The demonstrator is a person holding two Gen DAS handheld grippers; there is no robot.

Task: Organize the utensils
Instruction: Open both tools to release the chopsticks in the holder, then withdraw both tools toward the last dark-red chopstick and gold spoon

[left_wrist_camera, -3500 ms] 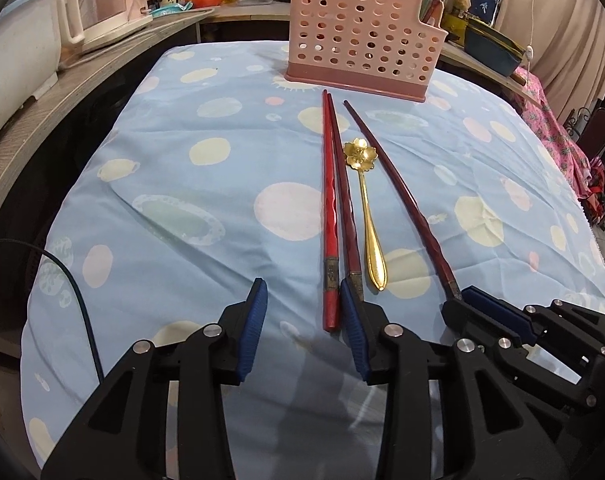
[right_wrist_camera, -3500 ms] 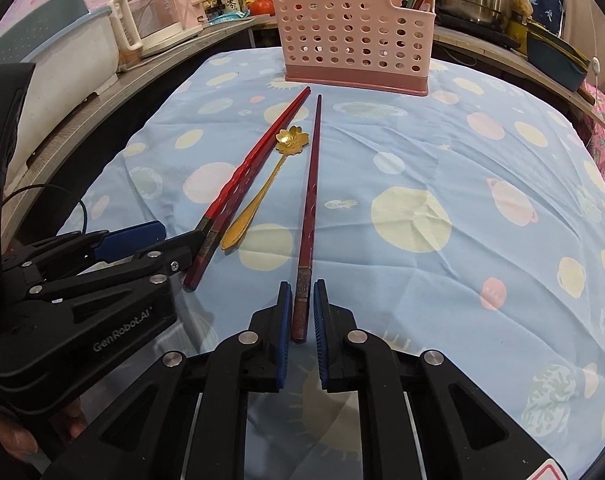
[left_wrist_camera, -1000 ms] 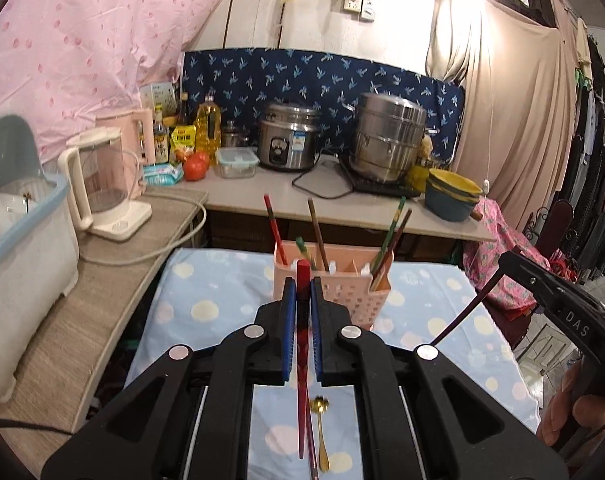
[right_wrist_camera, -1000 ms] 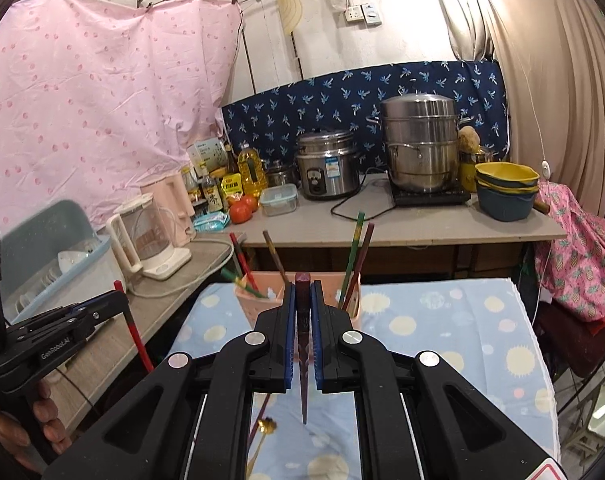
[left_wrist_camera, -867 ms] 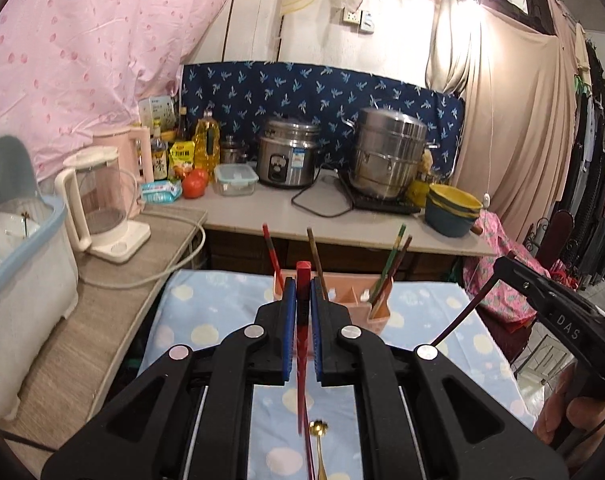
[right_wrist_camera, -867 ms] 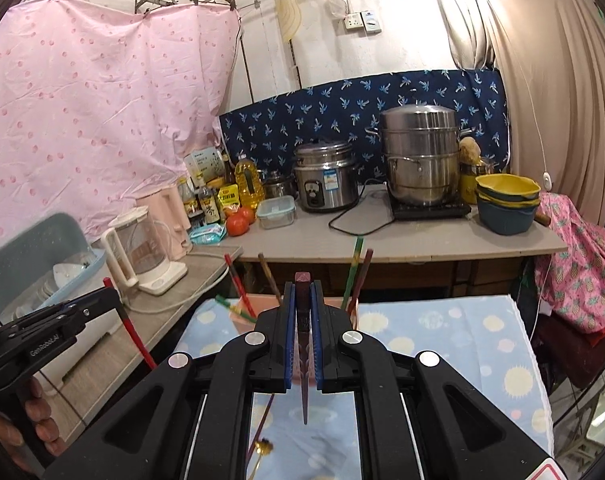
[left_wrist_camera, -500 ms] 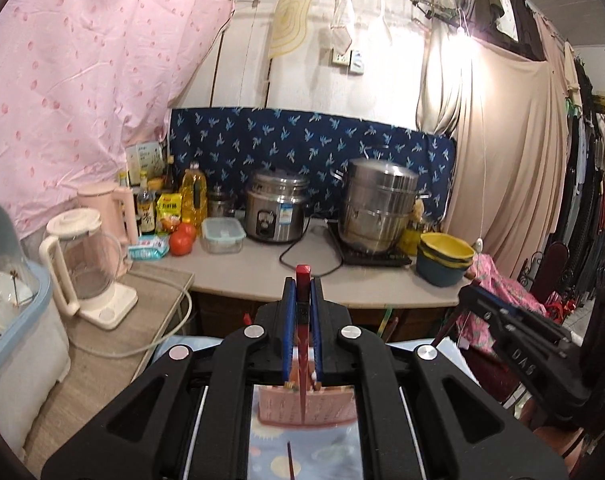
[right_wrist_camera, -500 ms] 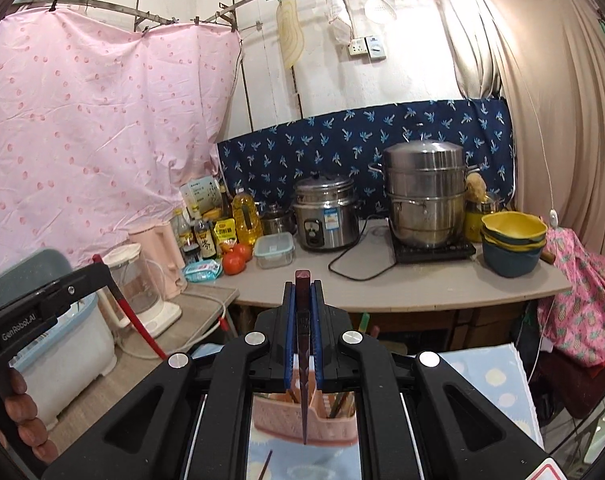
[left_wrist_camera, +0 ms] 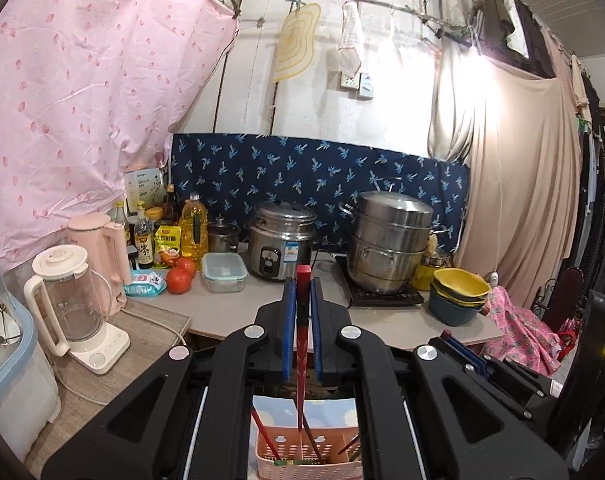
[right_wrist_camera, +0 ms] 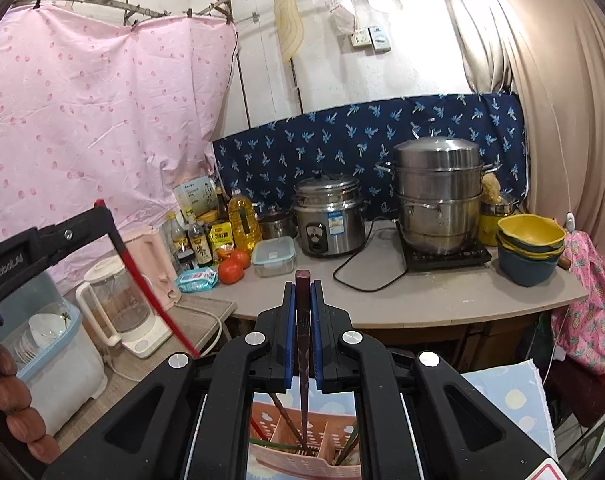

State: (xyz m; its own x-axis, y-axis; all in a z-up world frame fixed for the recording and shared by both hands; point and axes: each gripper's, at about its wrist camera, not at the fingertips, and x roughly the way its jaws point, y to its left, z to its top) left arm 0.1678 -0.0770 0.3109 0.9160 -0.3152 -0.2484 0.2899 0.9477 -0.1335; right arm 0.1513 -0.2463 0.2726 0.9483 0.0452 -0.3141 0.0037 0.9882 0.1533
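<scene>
My left gripper (left_wrist_camera: 301, 288) is shut on a red chopstick (left_wrist_camera: 301, 360) that hangs point down over the pink perforated utensil basket (left_wrist_camera: 308, 460). My right gripper (right_wrist_camera: 302, 292) is shut on a dark brown chopstick (right_wrist_camera: 303, 380), whose tip hangs into or just above a compartment of the same basket (right_wrist_camera: 302, 464). Several chopsticks stand in the basket. In the right wrist view the left gripper (right_wrist_camera: 102, 210) shows at the left with the red chopstick (right_wrist_camera: 150, 292) slanting down from it. The right gripper's fingers (left_wrist_camera: 466, 354) show at the lower right of the left wrist view.
Behind the blue dotted tablecloth (right_wrist_camera: 510, 400) runs a counter with a rice cooker (left_wrist_camera: 282, 242), a steel steamer pot (left_wrist_camera: 390, 252), stacked bowls (left_wrist_camera: 458, 294), bottles and tomatoes. A glass kettle (left_wrist_camera: 68, 304) and a dish rack (left_wrist_camera: 6, 360) stand at the left.
Both grippers rose and moved forward with their chopsticks. The basket, earlier ahead on the table, now lies right below them, and the spoon has dropped out of view.
</scene>
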